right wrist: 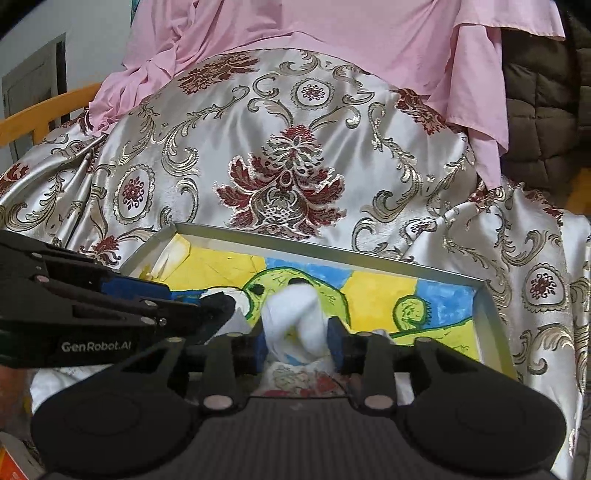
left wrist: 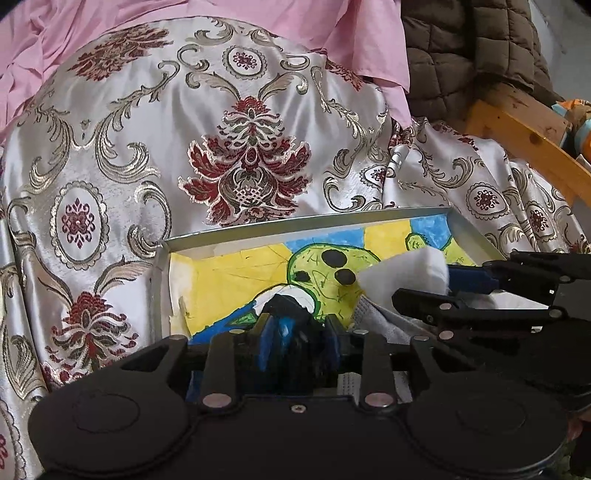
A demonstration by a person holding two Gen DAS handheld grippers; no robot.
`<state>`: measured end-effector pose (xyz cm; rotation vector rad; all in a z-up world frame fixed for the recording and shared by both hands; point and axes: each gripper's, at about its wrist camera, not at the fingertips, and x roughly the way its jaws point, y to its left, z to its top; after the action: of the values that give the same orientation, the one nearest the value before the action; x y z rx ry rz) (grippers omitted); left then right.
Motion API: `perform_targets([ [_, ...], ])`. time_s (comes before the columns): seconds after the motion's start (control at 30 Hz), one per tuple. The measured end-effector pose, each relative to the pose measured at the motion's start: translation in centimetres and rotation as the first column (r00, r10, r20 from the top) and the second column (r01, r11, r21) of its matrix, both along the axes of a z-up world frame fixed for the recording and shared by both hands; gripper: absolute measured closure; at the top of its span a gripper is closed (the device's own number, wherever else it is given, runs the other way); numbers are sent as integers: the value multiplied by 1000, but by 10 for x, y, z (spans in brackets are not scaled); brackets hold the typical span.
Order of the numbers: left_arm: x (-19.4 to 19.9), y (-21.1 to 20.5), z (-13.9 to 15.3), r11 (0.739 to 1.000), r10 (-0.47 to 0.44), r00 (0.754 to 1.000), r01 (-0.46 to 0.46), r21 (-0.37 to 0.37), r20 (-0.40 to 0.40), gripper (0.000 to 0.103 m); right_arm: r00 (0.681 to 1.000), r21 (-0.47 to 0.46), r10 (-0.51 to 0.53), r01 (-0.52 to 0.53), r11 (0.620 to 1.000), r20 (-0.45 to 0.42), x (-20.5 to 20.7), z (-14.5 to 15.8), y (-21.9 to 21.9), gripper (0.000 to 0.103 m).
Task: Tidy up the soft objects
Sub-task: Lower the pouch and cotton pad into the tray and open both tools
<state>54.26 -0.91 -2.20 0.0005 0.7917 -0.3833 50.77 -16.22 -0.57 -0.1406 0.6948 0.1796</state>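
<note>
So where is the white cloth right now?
In the right wrist view the white cloth sits low centre between the right gripper fingers, over the painted tray.

We see a silver brocade cloth (left wrist: 155, 155) w/ red floral motifs beyond the gripper, pink fabric (right wrist: 332, 29) draped behind it, brown quilted jacket (left wrist: 472, 55) far right, orange wooden rail (left wrist: 535, 147) beside that.

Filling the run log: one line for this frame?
stage: placing in tray | left gripper: jaws apart over white cloth | right gripper: astride the cloth, grip unclear
</note>
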Motion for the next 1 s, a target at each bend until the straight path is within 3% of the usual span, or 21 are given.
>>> perform_targets([
  [0.3, -10, 0, 12, 999, 45, 999, -45, 6, 23, 36, 999, 31, -17, 15, 999, 39, -14, 10, -15, 43],
  [0.6, -25, 2, 31, 993, 118, 989, -120, 14, 93, 14, 995, 74, -59, 53, 996, 85, -33, 23, -37, 28],
  [0.8, -42, 1, 46, 987, 151, 976, -158, 32, 158, 3, 989, 121, -79, 64, 991, 124, -49, 33, -49, 18],
  [1.0, -70, -5, 53, 984, 143, 962, -164, 76, 231, 1, 981, 166, -113, 87, 982, 156, -68, 39, -64, 13],
])
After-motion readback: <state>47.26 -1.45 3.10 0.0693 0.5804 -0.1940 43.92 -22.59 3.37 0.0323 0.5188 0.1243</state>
